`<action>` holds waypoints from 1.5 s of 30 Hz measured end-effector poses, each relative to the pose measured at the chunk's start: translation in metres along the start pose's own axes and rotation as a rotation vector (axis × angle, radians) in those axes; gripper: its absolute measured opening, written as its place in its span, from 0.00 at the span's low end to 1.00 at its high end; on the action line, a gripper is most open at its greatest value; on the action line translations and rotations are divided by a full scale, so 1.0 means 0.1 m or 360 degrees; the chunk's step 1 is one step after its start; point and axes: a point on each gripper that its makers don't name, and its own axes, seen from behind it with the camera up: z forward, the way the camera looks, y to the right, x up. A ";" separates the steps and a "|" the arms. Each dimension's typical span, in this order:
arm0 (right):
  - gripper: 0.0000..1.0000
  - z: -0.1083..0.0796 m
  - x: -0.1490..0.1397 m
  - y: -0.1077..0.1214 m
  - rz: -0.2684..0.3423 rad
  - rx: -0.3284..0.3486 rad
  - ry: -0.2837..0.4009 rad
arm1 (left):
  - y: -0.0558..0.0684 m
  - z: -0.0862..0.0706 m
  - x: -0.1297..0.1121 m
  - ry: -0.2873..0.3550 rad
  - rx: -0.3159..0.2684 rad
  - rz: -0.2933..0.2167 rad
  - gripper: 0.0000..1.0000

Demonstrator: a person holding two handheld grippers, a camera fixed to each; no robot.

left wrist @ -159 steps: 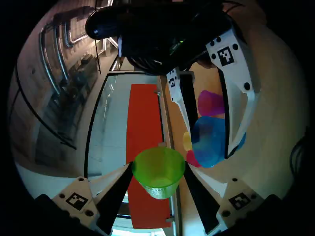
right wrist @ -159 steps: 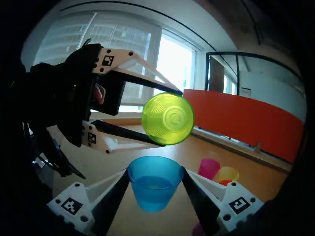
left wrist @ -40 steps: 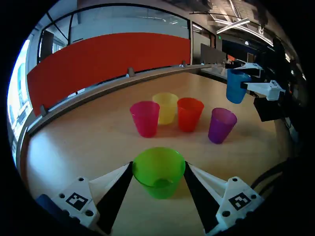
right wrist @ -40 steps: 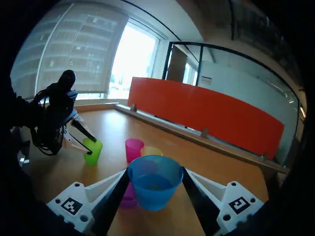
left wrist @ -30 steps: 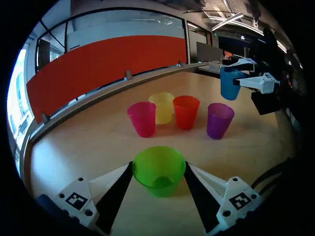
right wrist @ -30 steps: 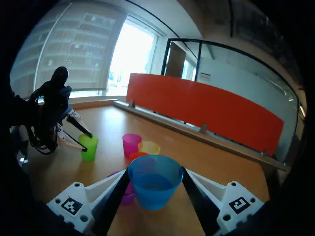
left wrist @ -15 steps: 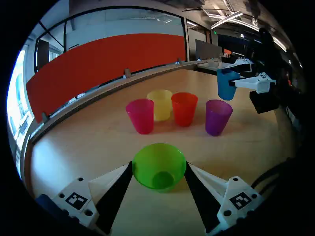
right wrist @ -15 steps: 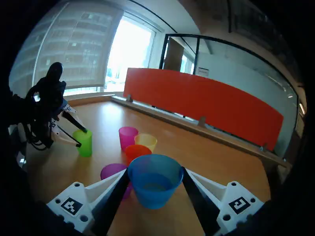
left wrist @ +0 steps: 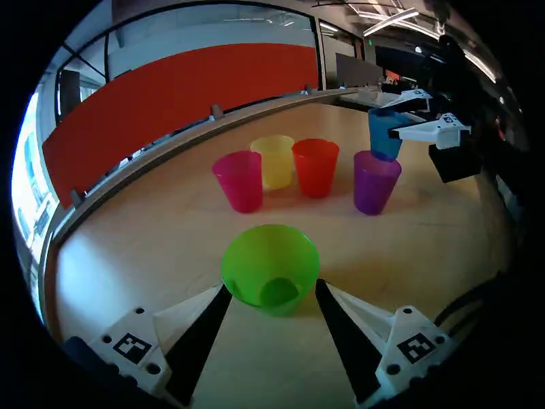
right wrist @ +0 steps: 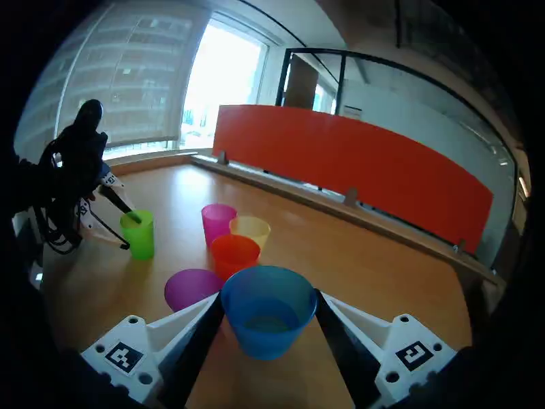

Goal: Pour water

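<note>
Down low in the left gripper view, the green cup (left wrist: 270, 269) stands on the table (left wrist: 136, 232), well apart from the purple cup (left wrist: 375, 183) and on the near side of it. The left gripper (left wrist: 272, 286) has one finger at each side of the green cup. I cannot tell if they squeeze it or just touch it. Beside the purple cup stand an orange cup (left wrist: 315, 167), then a yellow cup (left wrist: 274, 160), then a pink cup (left wrist: 238, 180). Just above and behind the purple cup hangs the blue cup (left wrist: 381, 136), pinched in the right gripper (left wrist: 388, 123).

Up close in the right gripper view, both fingers of the right gripper (right wrist: 269, 303) press on the blue cup (right wrist: 268, 320). It is upright, and a little water (right wrist: 266, 325) sits at its bottom. The purple cup (right wrist: 191, 288) stands just past its rim, off to one side, with its mouth open to us. The green cup (right wrist: 139, 235) is far beyond the purple cup, with the left gripper (right wrist: 131, 232) at it.

I think the step now is bringing the water over to the purple cup. The pour has not begun, since the blue cup is not tipped. Next, its rim should come right over the purple cup's mouth. Then it should tip slowly, so that no water lands on the table or knocks the light cup over.
</note>
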 end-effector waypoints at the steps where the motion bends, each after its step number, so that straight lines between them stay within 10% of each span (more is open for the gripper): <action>1: 0.94 0.01 -0.02 0.00 0.0001 0.0003 -0.0009 | 0.00 -0.01 -0.01 -0.0004 0.0004 0.0006 0.90; 45: 0.96 0.13 -0.57 0.03 0.0095 0.0058 -0.0249 | -0.11 -0.78 -0.12 0.0136 0.0180 -0.0239 0.90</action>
